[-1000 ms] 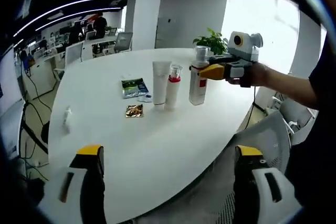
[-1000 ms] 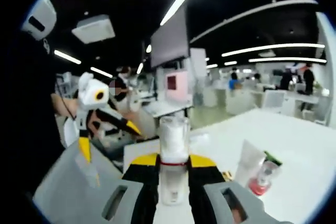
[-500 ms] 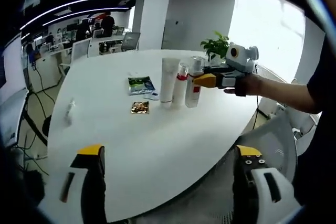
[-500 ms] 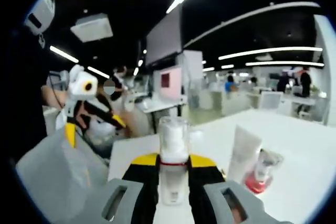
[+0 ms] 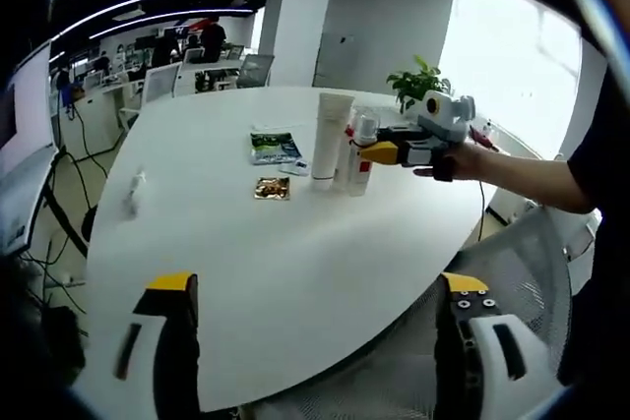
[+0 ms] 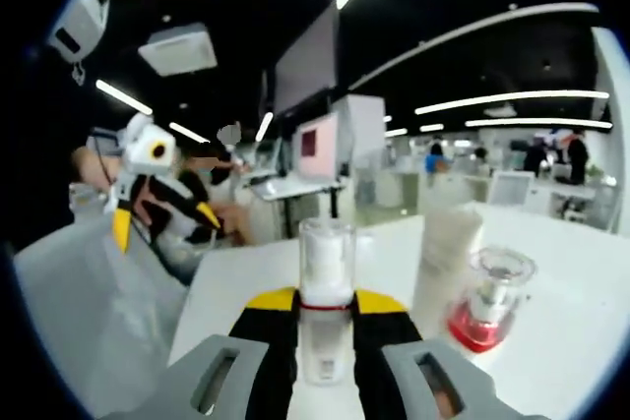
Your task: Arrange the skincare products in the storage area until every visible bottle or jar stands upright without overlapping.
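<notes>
The right gripper (image 6: pixel 325 327) is clamped on a clear bottle with a white cap (image 6: pixel 326 292), its yellow-tipped jaws pressed to either side of the neck at the lower middle of the right gripper view. In the left gripper view the same bottle (image 5: pixel 362 159) sits right of centre, upright and just beside a red-collared bottle (image 5: pixel 347 159) and a tall white tube (image 5: pixel 329 150), with the right gripper (image 5: pixel 386 152) reaching in from the right in a person's hand (image 5: pixel 455 159).

The left gripper (image 5: pixel 315 302) hangs well back from the group, its jaws spread wide at the bottom corners of its view and holding nothing.

The trouble I'd watch for is crowding. The clear bottle looks nearly against the red-collared one (image 6: pixel 489 307), so a sideways nudge on release could tip that bottle, or the tube (image 6: pixel 443 263) behind it. I can't tell whether the clear bottle's base is flat on the white table (image 5: pixel 246 253); let go while tilted, it could topple.

A green sachet (image 5: pixel 276 148), a gold one (image 5: pixel 272 188) and a small white item (image 5: pixel 136 189) at the left lie flat, well apart from this group.
</notes>
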